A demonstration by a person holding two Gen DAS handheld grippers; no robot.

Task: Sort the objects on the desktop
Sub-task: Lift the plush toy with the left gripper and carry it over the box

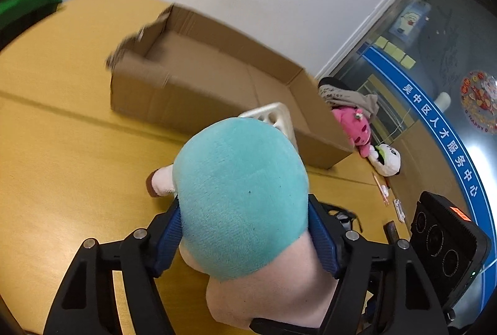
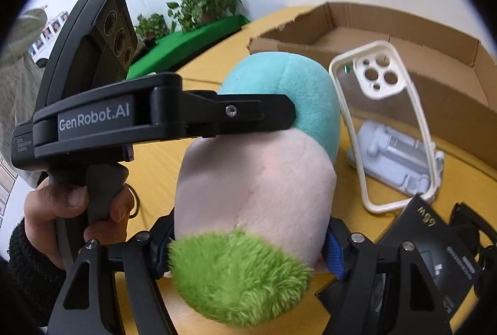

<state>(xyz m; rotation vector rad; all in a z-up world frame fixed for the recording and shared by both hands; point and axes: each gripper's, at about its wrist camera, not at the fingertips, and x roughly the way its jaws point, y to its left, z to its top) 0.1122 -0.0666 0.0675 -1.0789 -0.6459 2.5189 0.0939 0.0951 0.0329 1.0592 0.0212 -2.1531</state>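
Observation:
A plush toy [image 1: 242,210] with a teal top, pale pink body and green fuzzy tuft fills both views; in the right wrist view it shows as the plush toy [image 2: 257,179]. My left gripper [image 1: 245,229] is shut on its teal part. My right gripper [image 2: 248,245] is shut on its pink lower part near the tuft. The left gripper [image 2: 292,114] reaches in from the left in the right wrist view. An open cardboard box [image 1: 198,77] lies on the yellow table [image 1: 62,148] behind the toy; it also shows in the right wrist view [image 2: 435,80].
A cream phone case [image 2: 388,123] stands upright beside the toy, a grey plastic insert [image 2: 400,161] behind it. A black charger box [image 2: 435,260] lies at right. A pink plush [image 1: 354,126], a white plush [image 1: 386,158] and pens [image 1: 382,189] lie right of the box. Plants [image 2: 205,2] stand behind.

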